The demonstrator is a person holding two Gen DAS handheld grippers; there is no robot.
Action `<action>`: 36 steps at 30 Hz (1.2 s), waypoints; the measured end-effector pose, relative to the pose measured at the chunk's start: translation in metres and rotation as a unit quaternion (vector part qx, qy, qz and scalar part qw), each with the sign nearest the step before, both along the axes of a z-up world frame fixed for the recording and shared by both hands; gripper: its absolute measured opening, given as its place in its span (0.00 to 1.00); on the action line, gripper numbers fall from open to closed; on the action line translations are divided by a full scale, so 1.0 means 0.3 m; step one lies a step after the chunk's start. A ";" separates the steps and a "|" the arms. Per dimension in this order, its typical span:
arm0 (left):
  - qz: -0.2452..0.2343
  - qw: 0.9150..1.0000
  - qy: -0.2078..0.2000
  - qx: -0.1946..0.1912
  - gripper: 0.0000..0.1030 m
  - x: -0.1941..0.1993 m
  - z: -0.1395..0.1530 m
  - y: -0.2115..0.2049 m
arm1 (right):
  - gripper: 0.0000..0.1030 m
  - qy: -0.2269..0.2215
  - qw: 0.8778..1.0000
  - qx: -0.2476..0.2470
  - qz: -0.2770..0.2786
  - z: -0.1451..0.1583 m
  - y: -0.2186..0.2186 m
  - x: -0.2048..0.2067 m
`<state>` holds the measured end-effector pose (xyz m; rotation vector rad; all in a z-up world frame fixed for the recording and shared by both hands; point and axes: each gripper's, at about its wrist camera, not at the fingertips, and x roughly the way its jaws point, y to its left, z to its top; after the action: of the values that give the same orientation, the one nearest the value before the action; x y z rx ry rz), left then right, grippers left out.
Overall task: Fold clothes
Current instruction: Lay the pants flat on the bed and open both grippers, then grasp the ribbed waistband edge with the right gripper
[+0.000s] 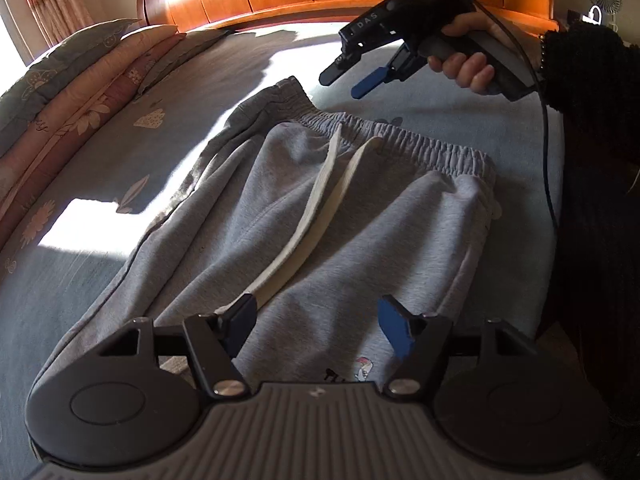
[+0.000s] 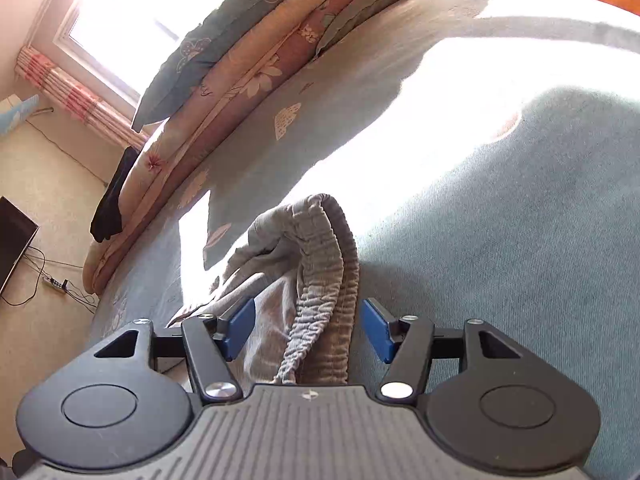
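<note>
On the blue-grey bedspread [image 1: 100, 168], the grey sweatpants [image 1: 320, 220] are lying flat, apparently already doubled over, with the elastic waistband [image 1: 400, 140] running across the far end toward 1 o'clock in the left wrist view and the cream drawstring [image 1: 304, 216] trailing back toward the near side. The long axis of the pants is running roughly 12 to 6 from the left gripper [image 1: 320, 332], which is hovering just above the leg fabric, jaws standing apart, nothing between them but the cloth below. The right gripper [image 1: 346, 80] is hanging at 1 o'clock beyond the waistband, jaws likewise apart and gripping nothing; in its own view the waistband [image 2: 324, 300] is bunching up between the open fingers without being pinched. Judging from this, the right hand is sitting nearer the waistband, the left nearer the leg end, so the next fold probably turns on bringing one end over the other along that long axis. Writing: "DAS" is showing on the right gripper body; a small cartoon print [image 1: 362, 368] with partly hidden dark lettering is sitting on the pants near the left jaws, unreadable. Stacked quilts [image 1: 80, 92] are lining the bed at 10 o'clock.
</note>
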<state>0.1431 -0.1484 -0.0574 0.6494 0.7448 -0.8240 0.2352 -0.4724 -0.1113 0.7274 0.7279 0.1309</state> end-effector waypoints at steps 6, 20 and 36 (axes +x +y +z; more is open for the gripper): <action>0.021 0.997 0.053 -0.060 0.66 -0.008 -0.054 0.003 | 0.66 0.008 0.998 -0.066 0.024 -0.061 0.025 0.204; 0.029 0.997 0.034 -0.069 0.67 -0.055 -0.057 0.022 | 0.45 0.039 0.987 -0.155 -0.005 0.044 0.098 0.123; 0.157 0.985 -0.039 -0.064 0.72 -0.126 0.042 0.295 | 0.57 0.082 0.991 0.022 -0.105 -0.079 0.227 -0.649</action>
<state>0.1053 -0.0599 -0.0449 0.4322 0.6963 -0.5477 0.0406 -0.4041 -0.1351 0.8604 0.8016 -0.1060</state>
